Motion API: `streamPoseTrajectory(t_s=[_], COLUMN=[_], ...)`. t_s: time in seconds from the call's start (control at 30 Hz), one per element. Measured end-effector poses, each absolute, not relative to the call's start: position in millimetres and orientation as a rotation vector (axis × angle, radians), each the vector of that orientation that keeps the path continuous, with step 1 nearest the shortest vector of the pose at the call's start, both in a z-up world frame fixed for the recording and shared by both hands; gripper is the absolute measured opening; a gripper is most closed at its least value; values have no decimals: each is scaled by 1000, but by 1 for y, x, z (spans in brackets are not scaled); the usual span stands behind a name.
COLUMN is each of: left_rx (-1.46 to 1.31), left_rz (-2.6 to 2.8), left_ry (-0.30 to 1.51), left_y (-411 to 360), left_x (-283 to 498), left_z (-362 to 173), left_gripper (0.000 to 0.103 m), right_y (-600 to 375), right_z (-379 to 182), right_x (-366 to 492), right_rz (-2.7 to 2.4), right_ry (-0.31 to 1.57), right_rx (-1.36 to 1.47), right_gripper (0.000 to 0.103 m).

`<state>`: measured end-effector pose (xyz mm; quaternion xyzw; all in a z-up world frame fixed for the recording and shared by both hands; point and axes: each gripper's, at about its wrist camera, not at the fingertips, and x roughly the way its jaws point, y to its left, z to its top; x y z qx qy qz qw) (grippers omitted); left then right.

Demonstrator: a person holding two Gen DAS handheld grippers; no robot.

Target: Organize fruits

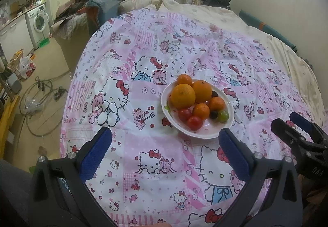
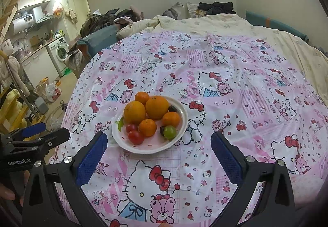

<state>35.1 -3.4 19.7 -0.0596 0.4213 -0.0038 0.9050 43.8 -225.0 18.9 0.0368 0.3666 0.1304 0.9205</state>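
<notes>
Left wrist view: your left tongs [image 1: 165, 139] hung released, pads spread wide and holding nothing, just short of the white plate [image 1: 207, 133] on the pink cartoon bedsheet [image 1: 143, 165]. All the fruit sat on that plate: two big oranges [image 1: 183, 96] at the back, three small mandarins [image 1: 201, 111] around them, two cherry tomatoes [image 1: 194, 123] at the near rim, a green grape [image 1: 223, 115] and two dark grapes beside it. Your right tongs [image 1: 291, 122] showed at the right edge, also parted. Whether that pile was the sorted result or the jumble to sort, the view could not settle.

Right wrist view: your right tongs [image 2: 158, 143] were likewise released and empty, the plate [image 2: 180, 108] between and just beyond the pads. The oranges [image 2: 156, 107] looked firm and fairly heavy, best gripped across the widest part. The tomatoes [image 2: 135, 137] and green grape [image 2: 170, 132] looked thin-skinned, smooth and easy to crush or squirt out, so they would want a gentle squeeze at mid-height. Everything was round and touching; lifting one could set its neighbours rolling. The plate rested on soft bedding and could tip if pressed at its rim. Open bedsheet [image 2: 235, 124] lay all around, especially right and beyond; the bed's edge dropped off to the left, near your left tongs [image 2: 41, 132].
</notes>
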Motion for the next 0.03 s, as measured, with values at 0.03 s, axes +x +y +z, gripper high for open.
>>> streamPoseTrajectory(t_s=[0.03], left_rx=[-122], left_rz=[-10], left_ry=[872], left_y=[-4], left_x=[35], left_z=[19], left_gripper=[103], right_y=[-225], right_z=[19], right_x=[44], right_rz=[268], right_ry=[753], right_rx=[78], right_gripper=[103])
